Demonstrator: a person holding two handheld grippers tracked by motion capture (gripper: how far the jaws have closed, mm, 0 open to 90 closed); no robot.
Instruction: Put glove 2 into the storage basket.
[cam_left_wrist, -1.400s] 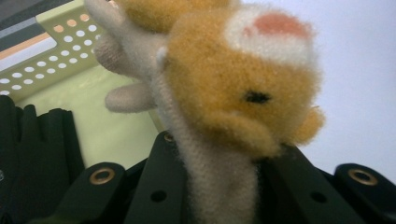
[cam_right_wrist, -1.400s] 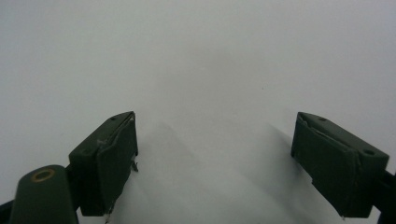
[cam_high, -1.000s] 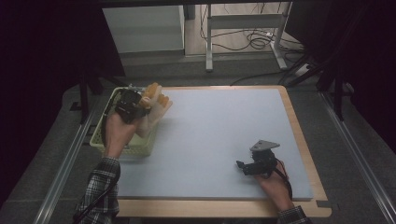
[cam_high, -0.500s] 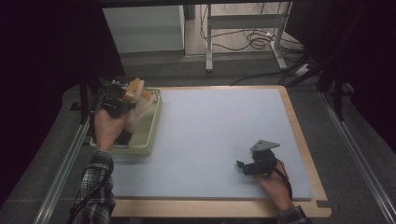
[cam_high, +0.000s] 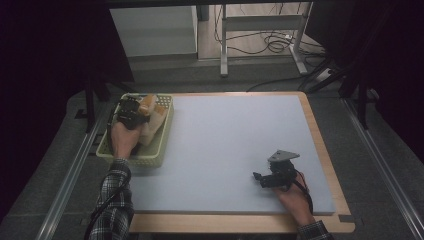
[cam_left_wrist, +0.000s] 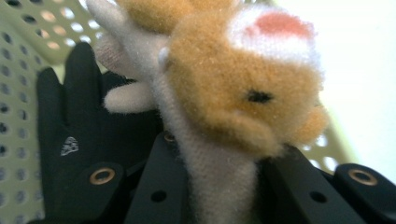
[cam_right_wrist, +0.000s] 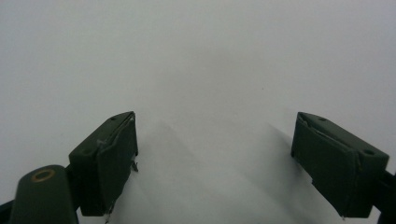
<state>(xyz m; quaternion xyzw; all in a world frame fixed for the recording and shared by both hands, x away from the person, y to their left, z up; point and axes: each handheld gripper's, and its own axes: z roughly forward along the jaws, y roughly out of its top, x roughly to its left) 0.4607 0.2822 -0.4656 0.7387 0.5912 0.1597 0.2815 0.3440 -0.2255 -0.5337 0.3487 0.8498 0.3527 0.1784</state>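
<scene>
Over the pale green basket (cam_high: 162, 134) at the mat's left edge, the left gripper (cam_high: 131, 111) pinches a plush toy (cam_left_wrist: 224, 93), apparently lifting it clear; the right gripper (cam_high: 272, 176), jaws spread and empty, waits near the mat's front edge.

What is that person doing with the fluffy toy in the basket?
A person sits at a table with a gripper in each hand. The left gripper has its jaws shut on a plush toy, orange and cream, over the pale green basket at the left edge of the table. A black glove lies in the basket beside the toy. The right gripper rests on the blue mat with its jaws open and nothing between them.
</scene>
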